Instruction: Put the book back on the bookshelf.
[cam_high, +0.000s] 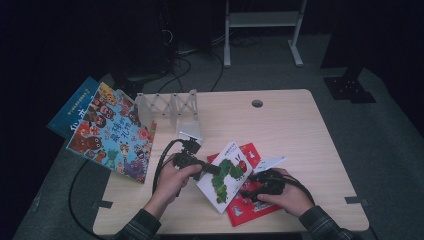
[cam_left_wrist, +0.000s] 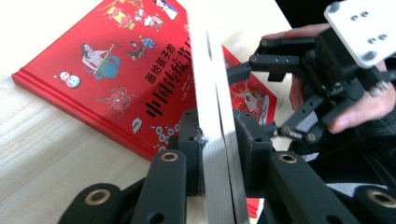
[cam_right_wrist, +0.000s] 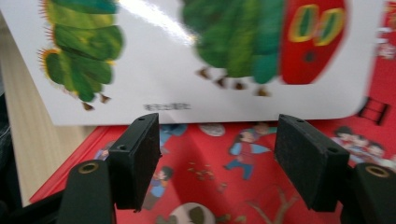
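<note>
Left gripper (cam_high: 212, 169) clamped on the near edge of the white caterpillar book (cam_high: 227, 175), jaws pressed flat against both covers in the left gripper view (cam_left_wrist: 215, 154). Book lifted off its flat lie, tilted up over the red picture book (cam_high: 250, 200), lower corner toward the front edge of the table (cam_high: 280, 120). Red picture book (cam_left_wrist: 107, 88) flat on the wood, spine edge facing the left gripper's camera, bare tabletop beside that spine. Right gripper (cam_high: 257, 187) held just past the caterpillar book's right edge, above the red cover; jaws spread wide with nothing between them in the right gripper view (cam_right_wrist: 217, 158), caterpillar cover (cam_right_wrist: 196, 60) hanging just beyond the pads, red cover (cam_right_wrist: 219, 182) beneath. Right gripper also seen from the left gripper view (cam_left_wrist: 299, 84), fingers apart, close to the clamped book's far edge.

Open room: broad bare wood to the right and behind the two books, reaching to the cable hole (cam_high: 257, 103) near the far edge. Less room on the left, with the white folding book rack (cam_high: 172, 107) standing at the back left, slots holding nothing visible. Colourful animal book (cam_high: 112, 132) overhanging the table's left edge, lying on a blue book (cam_high: 72, 107) that juts out still farther. Front edge close to both hands, little wood between the red book's near corner and that edge.
</note>
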